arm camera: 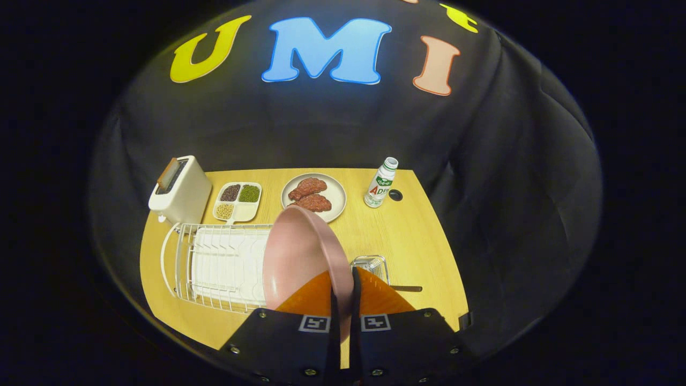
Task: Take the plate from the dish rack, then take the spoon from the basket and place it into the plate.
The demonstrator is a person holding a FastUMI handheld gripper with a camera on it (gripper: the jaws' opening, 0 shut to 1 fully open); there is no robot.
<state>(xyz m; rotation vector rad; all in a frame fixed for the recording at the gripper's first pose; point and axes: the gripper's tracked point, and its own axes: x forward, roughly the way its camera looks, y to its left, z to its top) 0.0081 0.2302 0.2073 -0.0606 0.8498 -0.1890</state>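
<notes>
The pink plate (300, 257) hides the dish rack's (214, 265) right end; the basket (371, 264) and spoon (406, 288), at three o'clock of the plate, sit partly behind the tool (343, 292).

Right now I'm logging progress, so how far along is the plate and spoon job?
Done: the pink plate is out of the dish rack, raised on edge above it. In hand: the gripper is shut on the plate's rim. Left: set the plate on the table, then move the spoon, whose handle pokes from the basket, into it.
</notes>
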